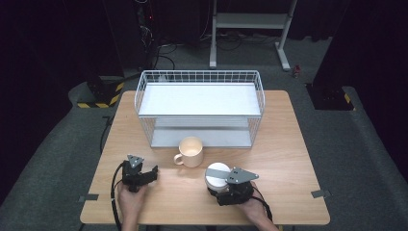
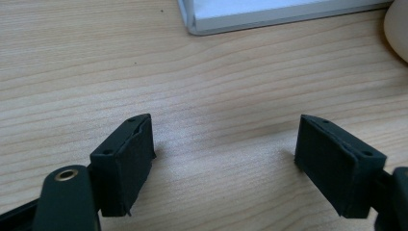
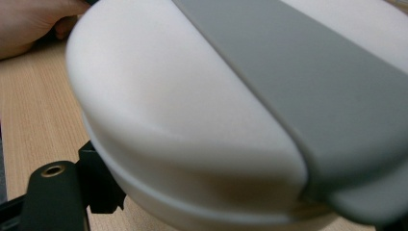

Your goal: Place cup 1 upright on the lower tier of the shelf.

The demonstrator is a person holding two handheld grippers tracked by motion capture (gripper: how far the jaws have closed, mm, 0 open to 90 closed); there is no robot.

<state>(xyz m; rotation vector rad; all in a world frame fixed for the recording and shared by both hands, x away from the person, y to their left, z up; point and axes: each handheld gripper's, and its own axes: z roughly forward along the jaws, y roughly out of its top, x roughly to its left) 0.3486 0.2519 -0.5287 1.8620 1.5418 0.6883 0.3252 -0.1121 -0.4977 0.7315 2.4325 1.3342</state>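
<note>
**Two grippers sitting low on the table, a white container between the right one's jaws**

In the high view, the wooden table (image 1: pixel 288 144) is filling the middle of the frame, with a white wire rack (image 1: pixel 200 107) standing across its upper half. A cream mug (image 1: pixel 191 151) is sitting just below the rack's front edge, near the centre, its handle pointing to the left of the frame.

The left gripper (image 1: pixel 153 172) is lying in the lower left of the frame, held by the person's left hand (image 1: pixel 129 198), with a black cable trailing down from it. In the left gripper view, its jaws are standing spread wide over bare wood grain, with nothing between them; a corner of the rack's base (image 2: pixel 269 14) is showing at the upper centre and a sliver of the mug (image 2: pixel 397 29) at the upper right edge.

The right gripper (image 1: pixel 222 185) is sitting in the lower centre-right of the high view, with a round white container (image 1: pixel 217 174) right at its front, just below and right of the mug. In the right gripper view, this white container (image 3: pixel 159 120), crossed by a grey band (image 3: pixel 312 86), is looming between the jaws and touching the left one; the jaws are closing around it. The other hand (image 3: pixel 29 21) is showing at the upper left.
</note>
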